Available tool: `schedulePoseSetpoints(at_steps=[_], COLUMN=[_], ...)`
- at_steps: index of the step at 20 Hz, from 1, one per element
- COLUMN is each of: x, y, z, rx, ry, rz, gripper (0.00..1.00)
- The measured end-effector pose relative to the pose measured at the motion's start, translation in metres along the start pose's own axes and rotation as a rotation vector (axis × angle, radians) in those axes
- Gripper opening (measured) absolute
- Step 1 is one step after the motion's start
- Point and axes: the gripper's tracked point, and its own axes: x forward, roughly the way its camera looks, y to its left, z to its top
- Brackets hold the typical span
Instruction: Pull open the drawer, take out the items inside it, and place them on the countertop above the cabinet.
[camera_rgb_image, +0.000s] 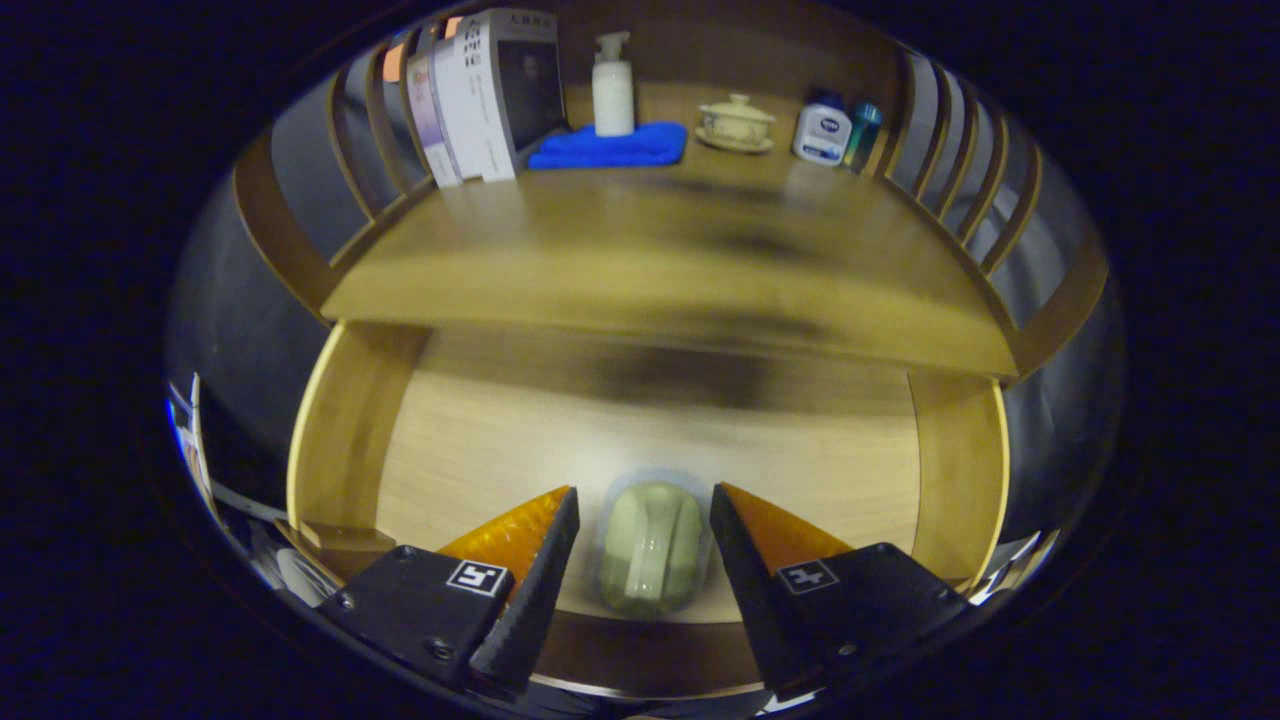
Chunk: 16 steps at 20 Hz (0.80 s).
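The wooden drawer (350, 440) is pulled open, and its flat floor is smooth, pale wood with straight side walls. Down in the drawer, near the front, lies a small pale green thing (652, 545). It is rounded and shiny, with a raised strip down its middle, and it looks a bit blurry. The gripper (645, 530) hangs over it with its jaws spread apart, one on each side of the green thing. The jaws are wedge-shaped, and whether they touch it is too blurry to tell.

Above the drawer is the wooden worktop (660, 270), smooth and brown, with curved wooden rails at both sides. At its back, from left to right, stand some flat boxes (485, 95) upright like books, then a soft blue cloth (615, 148) folded flat with a white pump bottle (613, 88) on it. Next is a round cream cup with a lid (737, 120) on a saucer, then a white bottle with a blue cap (822, 128), and just beside it a thin blue-green bottle (863, 130).
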Motion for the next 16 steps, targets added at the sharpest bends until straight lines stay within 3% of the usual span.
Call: schedulePoseSetpoints(at_steps=[2,9,16], x=[0.003,0.023,0.012], y=[0.0,-0.004,-0.011], z=[-0.009,-0.035,-0.025], rx=[0.004,0.06,0.06], ry=[0.05,0.161,0.113], rz=[-0.01,-0.014,0.023], gripper=[0.75,0.35,0.18])
